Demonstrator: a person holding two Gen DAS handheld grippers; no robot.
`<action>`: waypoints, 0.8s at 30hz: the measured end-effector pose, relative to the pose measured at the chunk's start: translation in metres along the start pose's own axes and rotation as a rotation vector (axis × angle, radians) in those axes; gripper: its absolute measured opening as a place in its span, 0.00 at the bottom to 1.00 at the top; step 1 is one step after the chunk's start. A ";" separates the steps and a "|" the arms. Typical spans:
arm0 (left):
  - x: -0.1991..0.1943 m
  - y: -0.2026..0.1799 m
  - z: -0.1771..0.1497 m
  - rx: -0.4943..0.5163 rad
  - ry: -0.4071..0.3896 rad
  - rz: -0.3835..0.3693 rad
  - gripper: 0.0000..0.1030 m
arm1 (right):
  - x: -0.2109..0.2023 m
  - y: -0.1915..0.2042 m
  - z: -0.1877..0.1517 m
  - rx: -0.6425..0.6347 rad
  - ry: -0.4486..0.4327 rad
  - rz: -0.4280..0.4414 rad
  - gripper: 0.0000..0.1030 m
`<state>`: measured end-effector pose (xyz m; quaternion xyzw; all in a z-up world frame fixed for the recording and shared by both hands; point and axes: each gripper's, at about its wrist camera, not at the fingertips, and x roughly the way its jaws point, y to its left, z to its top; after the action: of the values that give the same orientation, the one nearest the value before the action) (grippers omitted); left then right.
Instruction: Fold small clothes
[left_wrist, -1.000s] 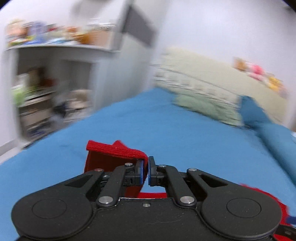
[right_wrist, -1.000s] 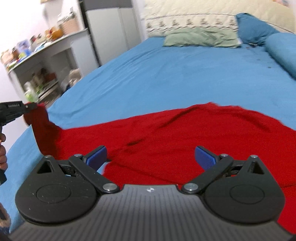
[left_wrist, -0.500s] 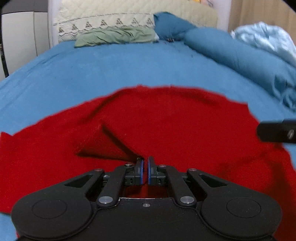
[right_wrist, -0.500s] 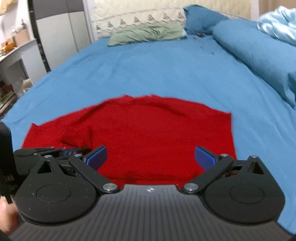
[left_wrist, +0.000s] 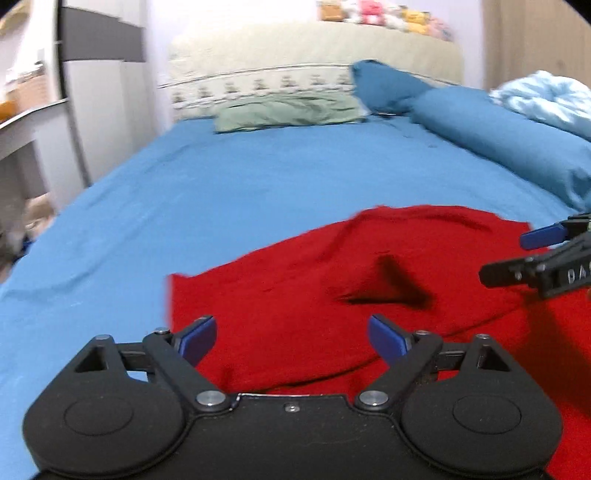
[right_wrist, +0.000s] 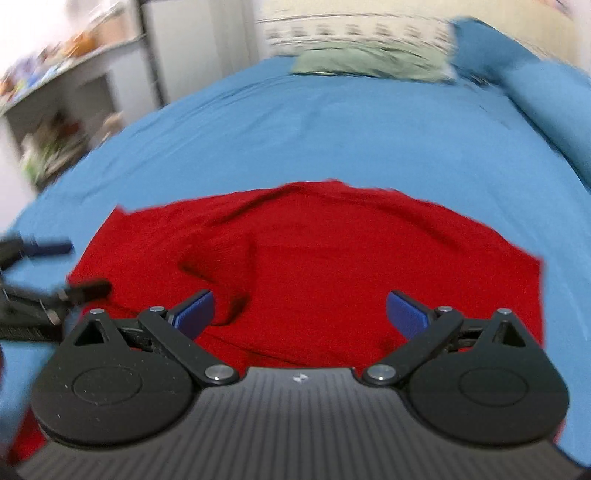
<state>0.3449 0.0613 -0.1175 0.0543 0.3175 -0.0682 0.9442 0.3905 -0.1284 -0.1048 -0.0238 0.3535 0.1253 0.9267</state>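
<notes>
Jaws wide and empty on both the left gripper (left_wrist: 291, 334) and the right gripper (right_wrist: 299, 312), the left's just sprung open, nothing between them. Red garment (left_wrist: 332, 295) on the blue bed (left_wrist: 240, 184), one flap seemingly turned inward; creased, raised ridge mid-cloth; further folds likely left.

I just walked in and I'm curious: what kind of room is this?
Most likely a bedroom. A bed with a blue sheet, a green pillow at a padded headboard, and a red garment laid out on it.
</notes>
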 end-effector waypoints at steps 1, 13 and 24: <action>0.006 0.006 -0.001 -0.021 0.015 0.004 0.89 | 0.008 0.011 0.003 -0.042 -0.001 0.004 1.00; 0.034 0.029 -0.019 -0.080 0.102 0.018 0.89 | 0.101 0.078 0.034 -0.342 0.158 0.062 0.20; 0.039 0.030 -0.033 -0.129 0.119 -0.010 0.89 | 0.020 -0.011 0.097 -0.020 -0.147 -0.100 0.20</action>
<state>0.3608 0.0924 -0.1655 -0.0040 0.3772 -0.0491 0.9248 0.4709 -0.1215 -0.0460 -0.0412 0.2817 0.0838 0.9550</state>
